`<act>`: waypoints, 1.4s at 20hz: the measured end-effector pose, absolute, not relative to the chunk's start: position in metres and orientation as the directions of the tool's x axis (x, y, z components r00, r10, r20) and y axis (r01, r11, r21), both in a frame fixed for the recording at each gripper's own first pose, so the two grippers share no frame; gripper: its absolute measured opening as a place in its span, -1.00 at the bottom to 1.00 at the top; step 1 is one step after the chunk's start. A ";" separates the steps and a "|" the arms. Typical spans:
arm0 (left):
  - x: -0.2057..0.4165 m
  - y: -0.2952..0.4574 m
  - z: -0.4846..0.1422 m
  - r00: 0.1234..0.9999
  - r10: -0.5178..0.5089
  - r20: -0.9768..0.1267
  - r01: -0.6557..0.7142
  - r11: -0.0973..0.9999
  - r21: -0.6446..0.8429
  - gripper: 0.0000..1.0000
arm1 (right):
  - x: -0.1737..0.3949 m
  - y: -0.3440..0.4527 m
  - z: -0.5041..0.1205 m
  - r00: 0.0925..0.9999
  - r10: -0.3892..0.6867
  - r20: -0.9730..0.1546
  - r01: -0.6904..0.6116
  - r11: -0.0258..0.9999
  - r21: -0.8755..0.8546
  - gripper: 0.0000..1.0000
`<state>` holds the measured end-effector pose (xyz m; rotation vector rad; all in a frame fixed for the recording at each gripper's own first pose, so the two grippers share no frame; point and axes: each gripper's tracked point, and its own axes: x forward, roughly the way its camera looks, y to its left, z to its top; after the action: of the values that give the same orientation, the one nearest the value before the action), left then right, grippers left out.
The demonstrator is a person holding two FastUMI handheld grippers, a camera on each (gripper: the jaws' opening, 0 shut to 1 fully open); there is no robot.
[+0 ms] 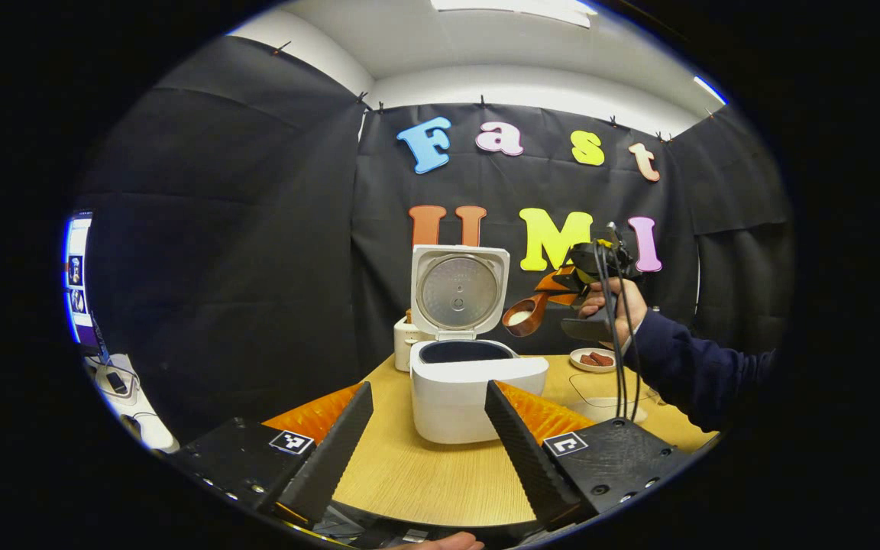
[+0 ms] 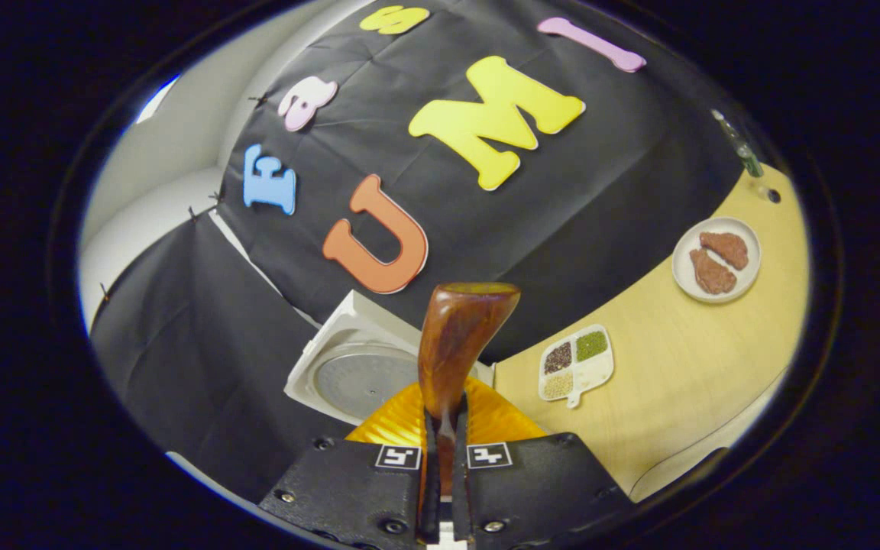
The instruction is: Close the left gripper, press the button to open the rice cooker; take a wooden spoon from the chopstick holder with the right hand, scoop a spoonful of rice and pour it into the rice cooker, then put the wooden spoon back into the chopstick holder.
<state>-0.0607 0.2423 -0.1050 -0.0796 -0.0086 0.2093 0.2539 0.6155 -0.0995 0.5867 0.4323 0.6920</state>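
The white rice cooker [image 1: 478,389] stands open on the wooden table, its lid [image 1: 459,290] upright and the dark inner pot showing. My left gripper [image 1: 428,428] is open, low in front of the cooker, with nothing between its fingers. A hand holds my right gripper [image 1: 554,286] above and to the right of the pot, shut on the wooden spoon [image 1: 528,313], whose bowl carries white rice. In the right gripper view the gripper [image 2: 444,424] clamps the spoon [image 2: 459,336] by its handle, above the cooker's lid [image 2: 363,374]. The white chopstick holder [image 1: 407,340] stands behind the cooker, on its left.
A divided tray of grains [image 2: 576,363] lies on the table [image 2: 684,382] right of the cooker. A plate with brown pieces [image 2: 716,260] sits farther off, the same plate [image 1: 593,359] seen beyond the cooker. A dark-sleeved arm [image 1: 692,367] reaches in from the right.
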 end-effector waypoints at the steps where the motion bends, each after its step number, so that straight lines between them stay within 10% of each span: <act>1: -0.061 0.242 -0.106 0.979 0.205 -0.004 -0.205 0.975 -0.081 0.88 | 0.253 0.624 -0.101 0.695 0.695 -0.186 -0.483 0.642 0.595 -0.83; 28: -0.076 0.236 -0.101 0.978 0.207 -0.005 -0.207 0.977 -0.057 0.88 | 0.226 0.715 -0.126 0.668 0.713 -0.210 -0.741 0.663 -0.104 -0.80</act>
<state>-0.0760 0.2361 -0.1010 -0.0575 -0.0015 0.2085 0.2261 0.7146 -0.1262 -0.1872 0.1562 0.8253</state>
